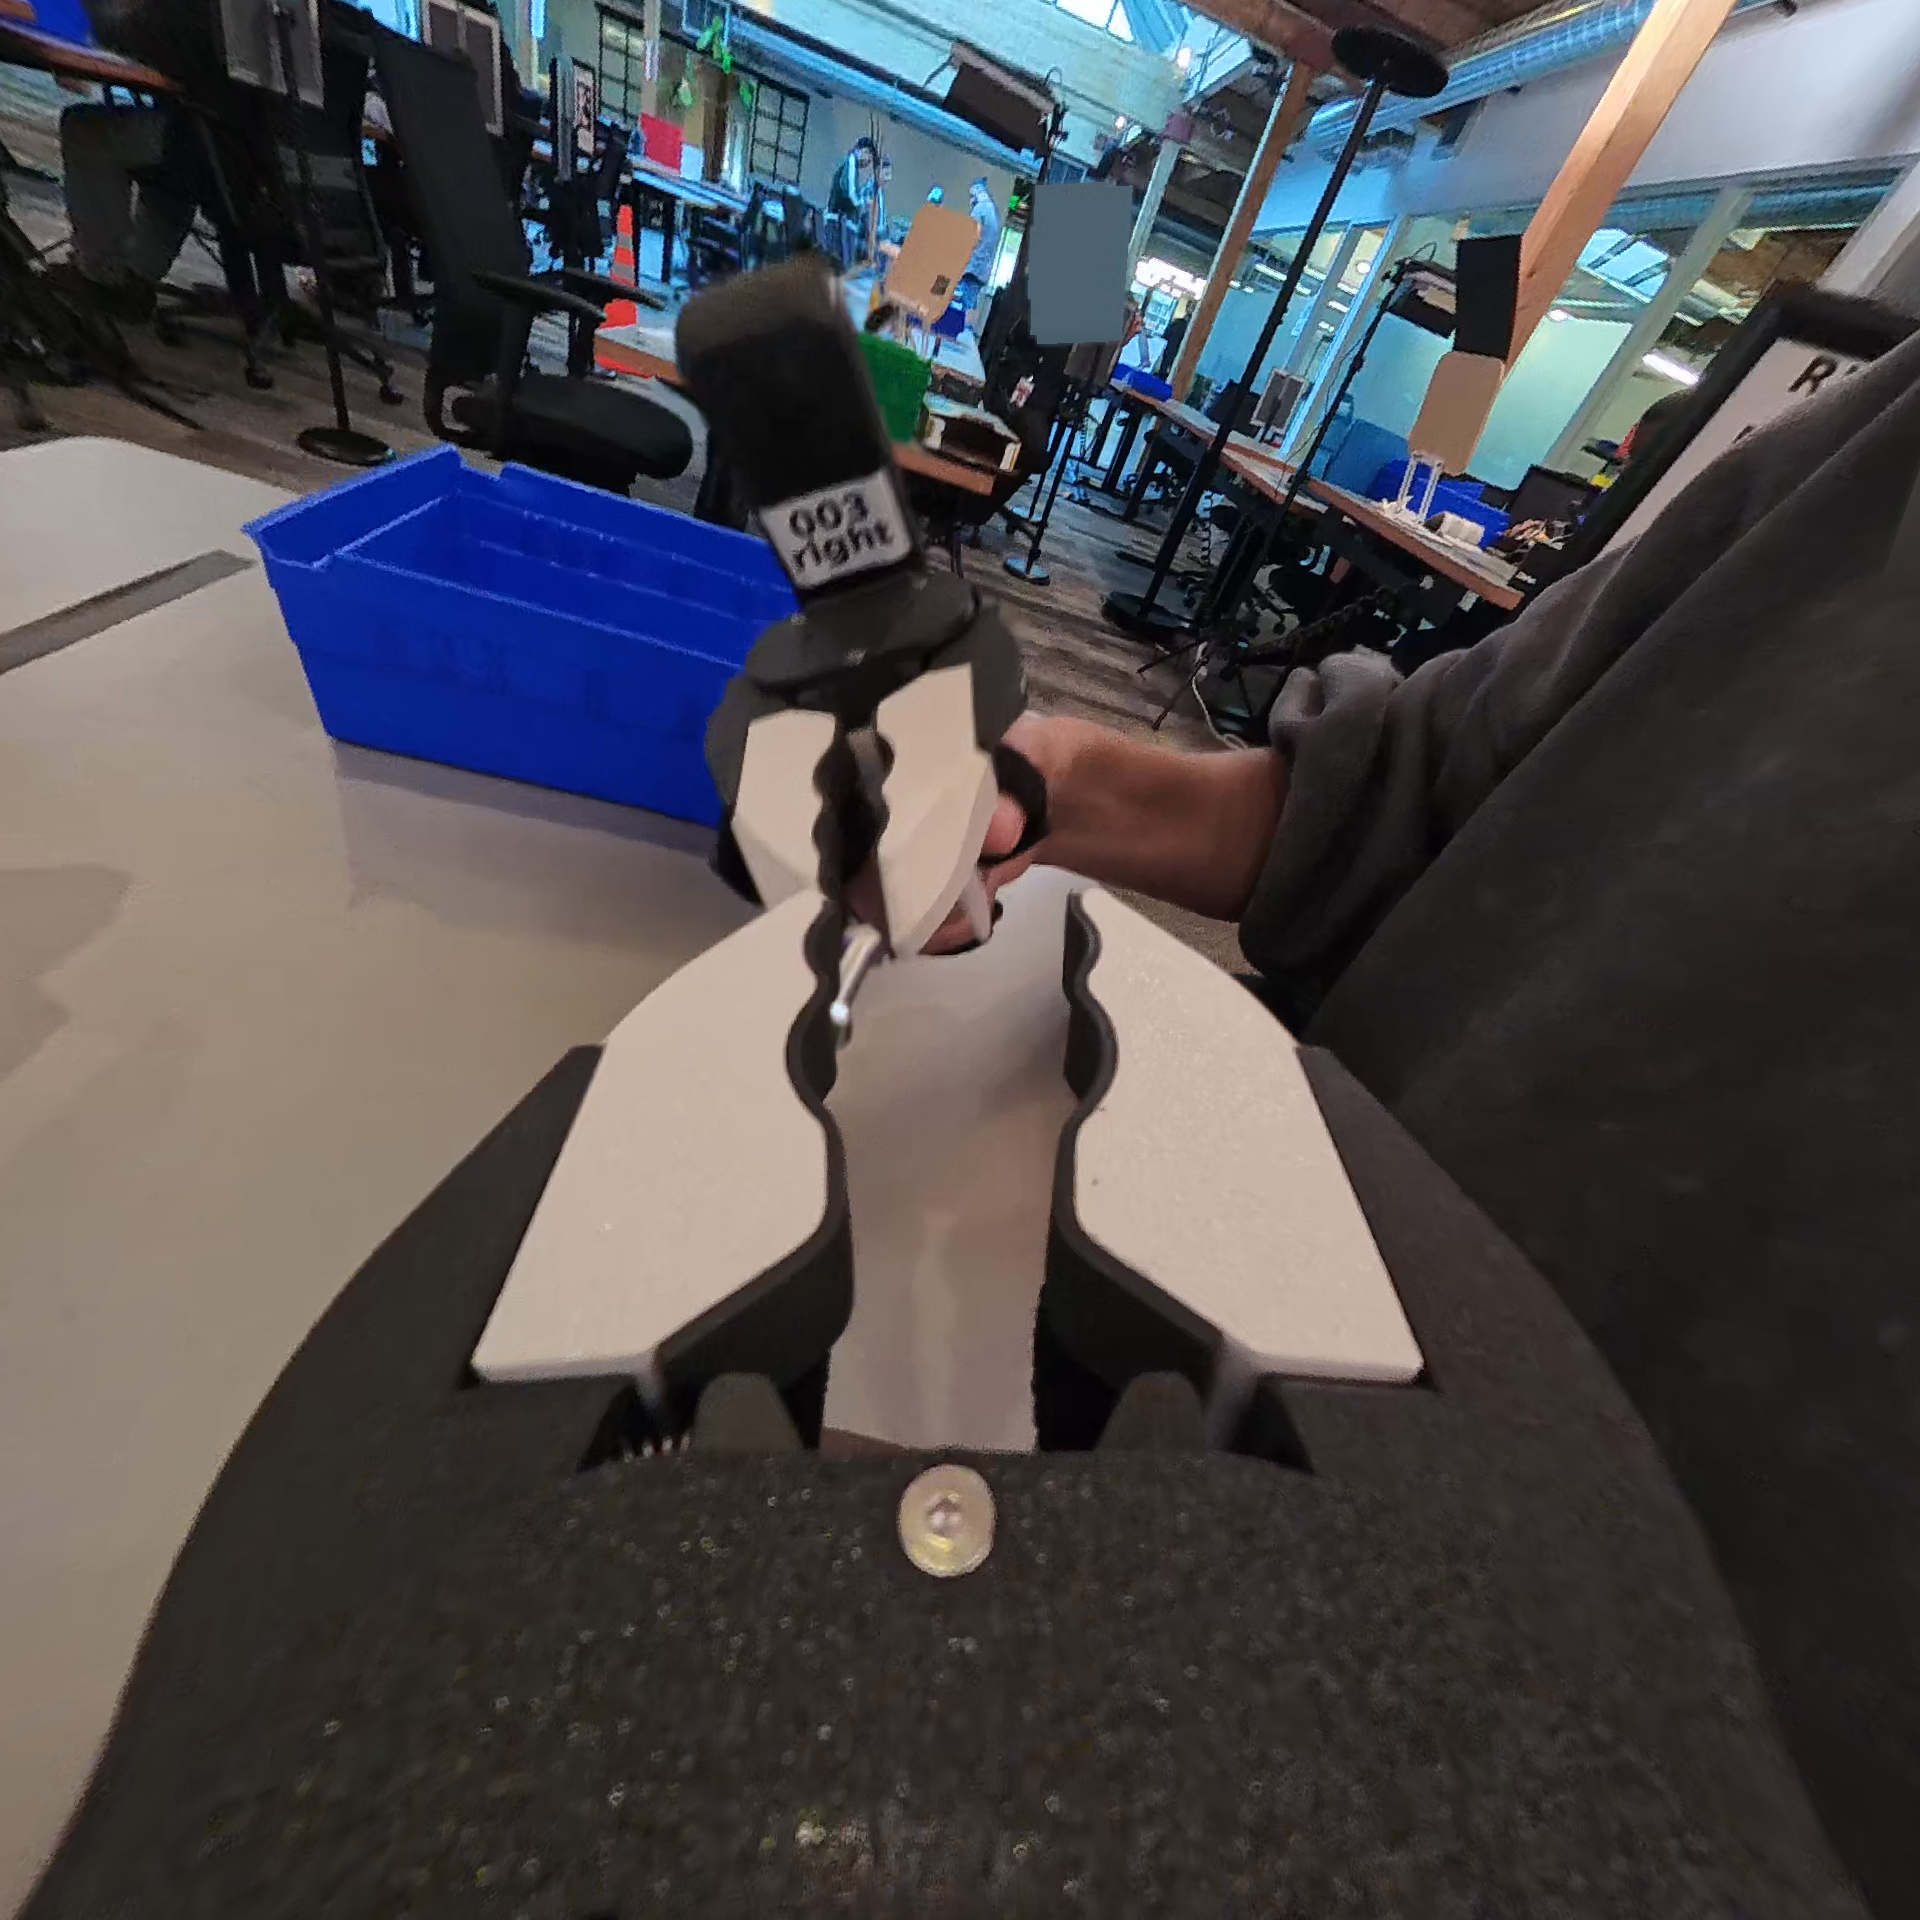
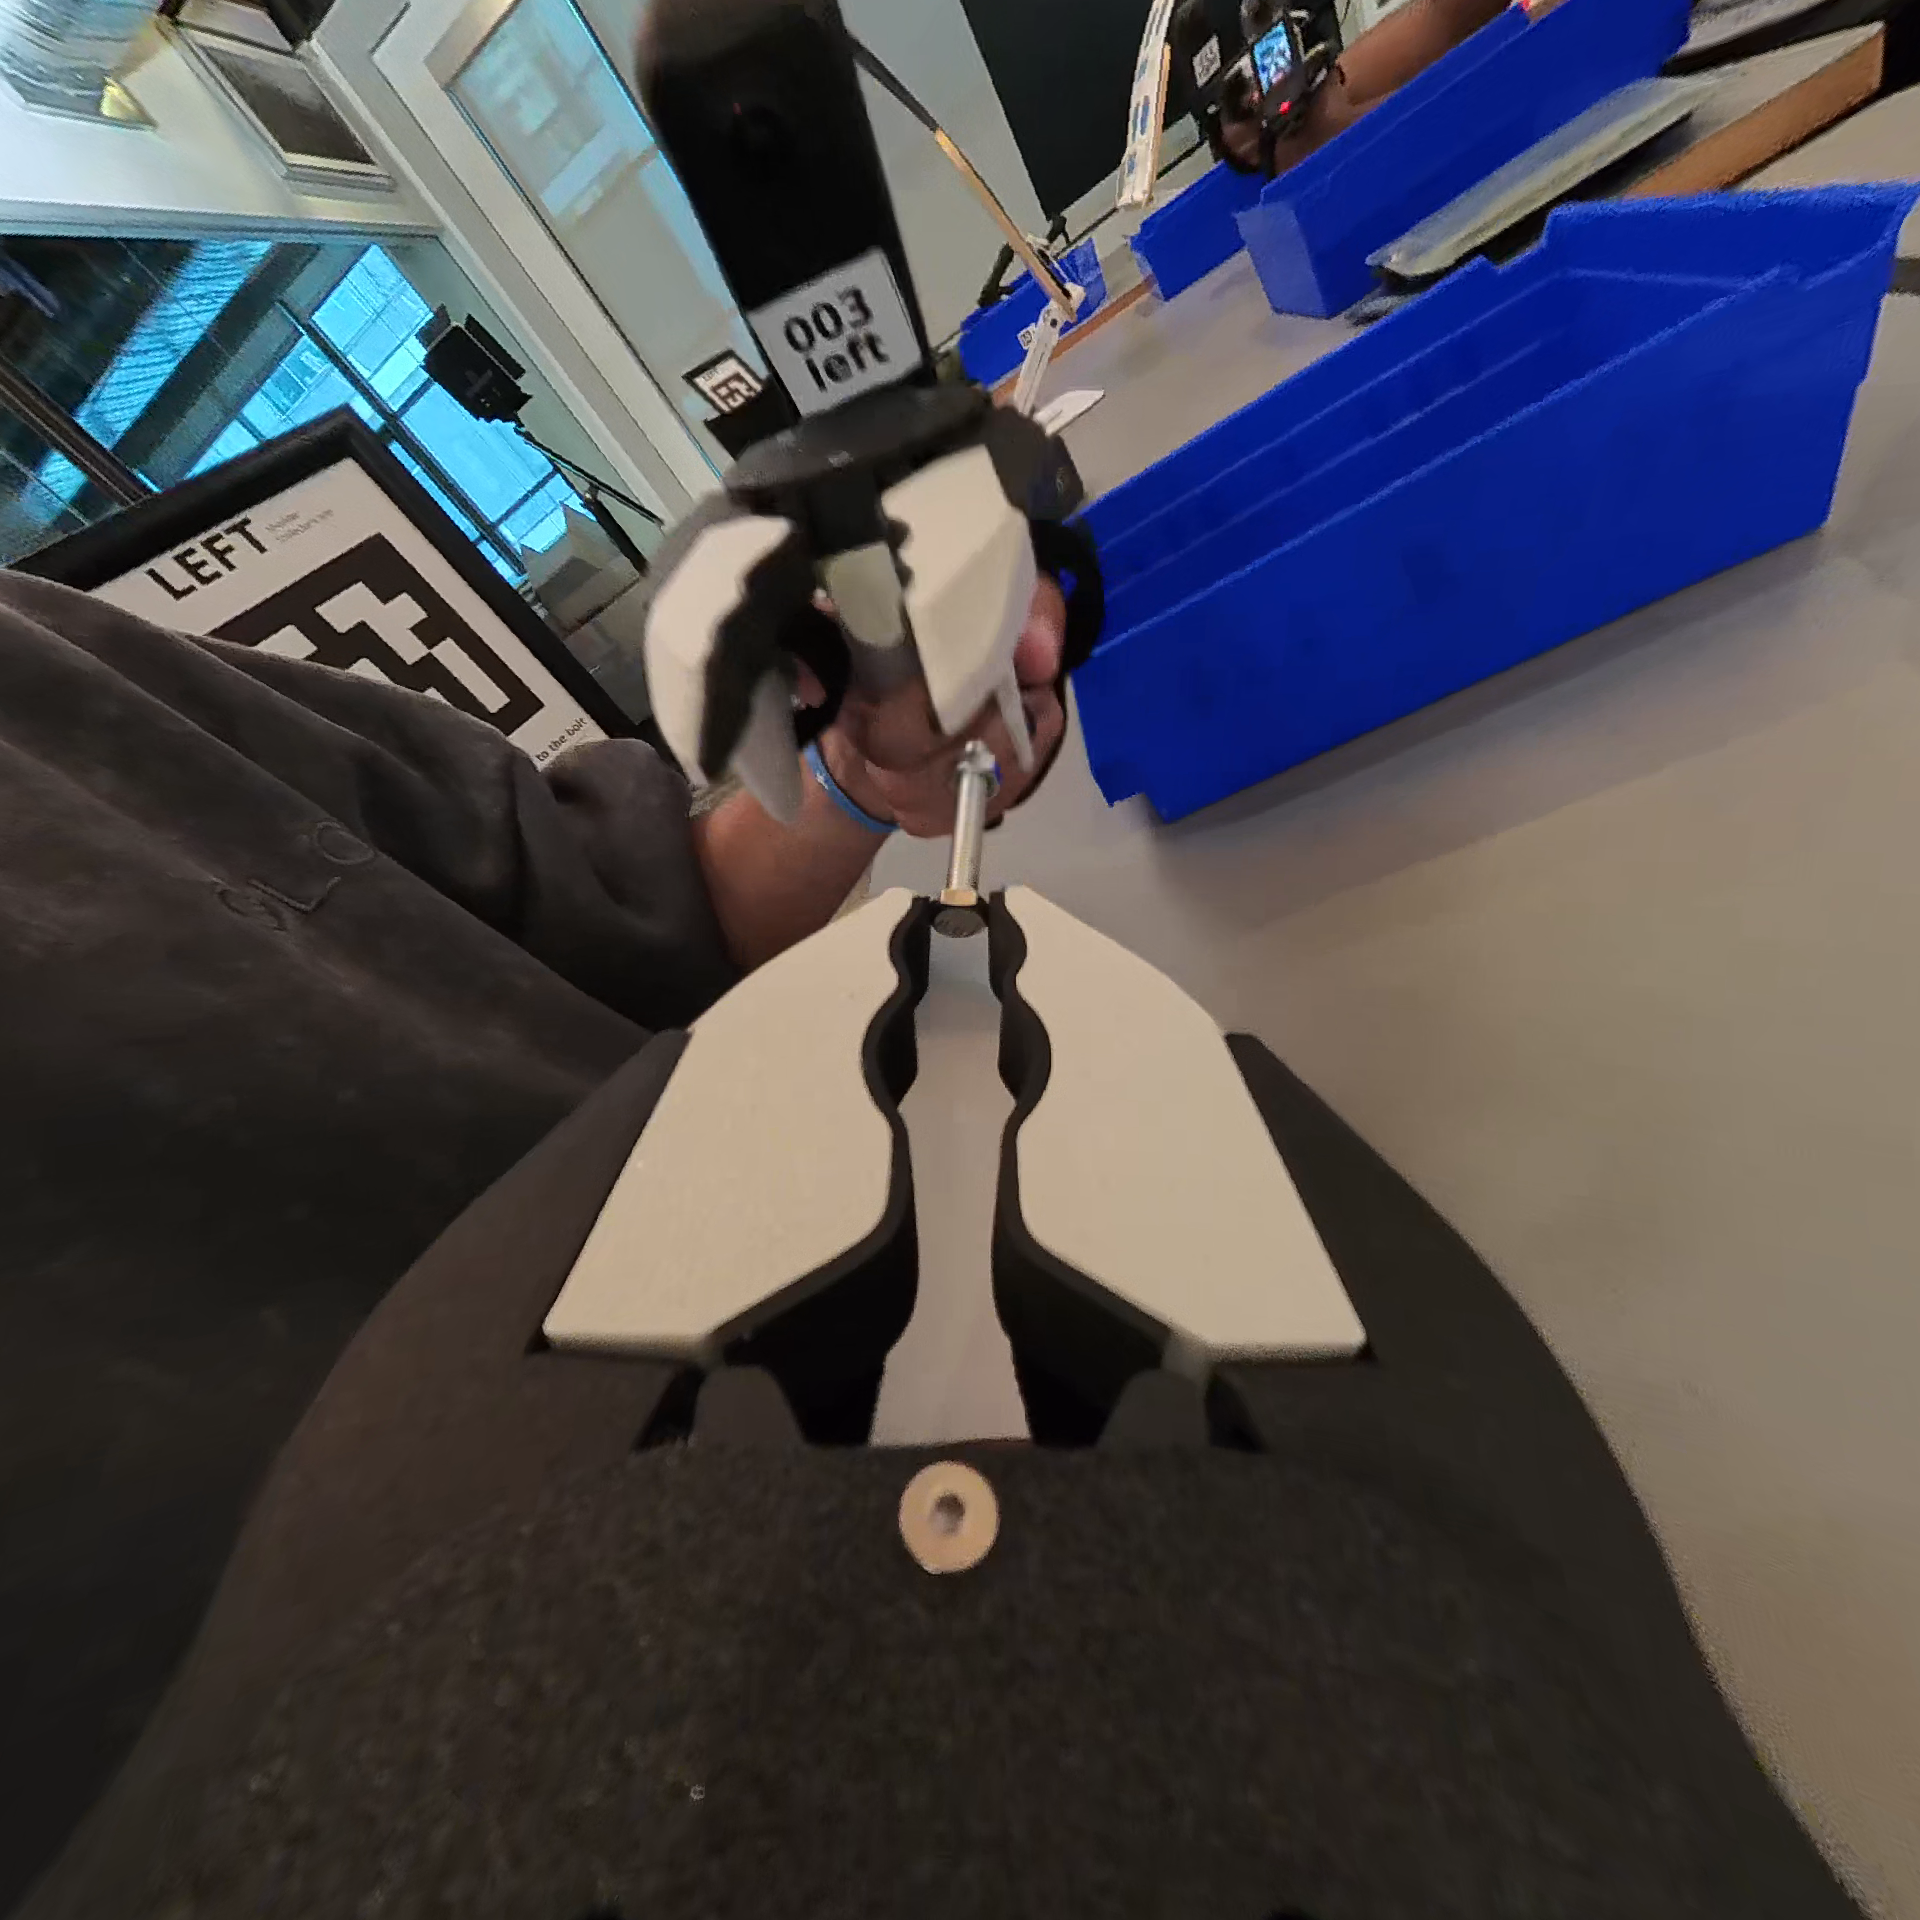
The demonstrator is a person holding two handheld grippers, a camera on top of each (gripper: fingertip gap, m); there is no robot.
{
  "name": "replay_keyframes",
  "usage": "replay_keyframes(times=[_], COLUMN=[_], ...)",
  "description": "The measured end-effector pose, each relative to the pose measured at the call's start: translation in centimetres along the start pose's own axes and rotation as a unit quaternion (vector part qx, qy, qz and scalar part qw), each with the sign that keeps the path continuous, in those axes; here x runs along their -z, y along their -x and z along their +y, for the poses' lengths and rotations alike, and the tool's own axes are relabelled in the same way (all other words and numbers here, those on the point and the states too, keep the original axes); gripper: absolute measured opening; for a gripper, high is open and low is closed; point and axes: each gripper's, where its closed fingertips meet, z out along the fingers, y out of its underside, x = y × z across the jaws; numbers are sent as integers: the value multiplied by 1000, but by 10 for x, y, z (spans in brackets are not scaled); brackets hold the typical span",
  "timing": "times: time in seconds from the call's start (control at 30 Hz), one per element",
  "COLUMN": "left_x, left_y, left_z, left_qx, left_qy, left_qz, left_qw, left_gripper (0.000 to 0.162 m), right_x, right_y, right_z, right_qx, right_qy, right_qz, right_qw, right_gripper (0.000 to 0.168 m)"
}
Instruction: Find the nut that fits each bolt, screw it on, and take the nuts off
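Plainly the work is at the matching stage, for the right gripper [image 2: 958, 906] has its white-and-black fingers pinched on the hexagonal head of a slim silver steel bolt [image 2: 964, 831], whose threaded shaft juts forward into the air; holding it by the head leaves the whole thread free for a nut, which I judge to be the reason for that grip. The left gripper [image 1: 940, 914] faces it with its jaws spread wide and nothing between them; the bolt's free end reaches into that gap, close against the inner side of one finger in the left wrist view, though I cannot tell whether it touches. No nut can be made out with certainty on the thread or in either gripper; a small pale blob at the bolt's tip is too blurred to name. Both tools are raised above the pale grey table [image 2: 1558, 1039], brought tip to tip, presumably so each camera sees the joint. A deep blue plastic bin [image 2: 1455, 582] stands on the table just beyond the grippers, within easy reach; its contents are hidden by its walls. Next, I judge, the left gripper needs a nut, and alignment with so thin a thread will be delicate; cross-threading or a dropped nut is the likely mishap.
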Motion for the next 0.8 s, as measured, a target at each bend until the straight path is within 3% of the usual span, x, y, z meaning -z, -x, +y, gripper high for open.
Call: replay_keyframes(times=[0.1, 0.17, 0.23, 0.3, 0.43, 0.5, 0.57, 0.7, 0.8], left_x=[6, 18, 35, 48, 47, 48, 51, 52, 50], left_y=[10, 40, 72, 86, 85, 83, 83, 82, 80], left_z=[2, 18, 39, 55, 72, 79, 83, 85, 86], left_qx=[-5, -1, 2, 14, 46, 47, 41, 49, 62], left_qy=[7, 35, 63, 70, 56, 65, 67, 56, 54], left_qz=[-50, -168, -302, -382, -400, -403, -411, -404, -395], left_qw=[999, 985, 951, 922, 914, 912, 908, 912, 915], left_gripper=[41, 41, 41, 40, 40, 41, 41, 42, 42], right_x=[3, 12, 24, 36, 74, 114, 179, 315, 359], right_y=[-2, -8, -17, -25, -22, -15, -17, -69, -127], right_z=[6, 5, 5, 7, -3, -15, -24, -3, 31], right_qx=[2, 16, 26, 43, 65, 93, 107, 65, -7], right_qy=[-7, -22, -43, -54, -100, -117, -119, -24, 52], right_qz=[14, 57, 111, 174, 281, 362, 471, 648, 670], right_qw=[1000, 998, 993, 982, 952, 920, 867, 758, 741], right_gripper=[11, 11, 11, 11, 11, 11, 11, 11, 11])
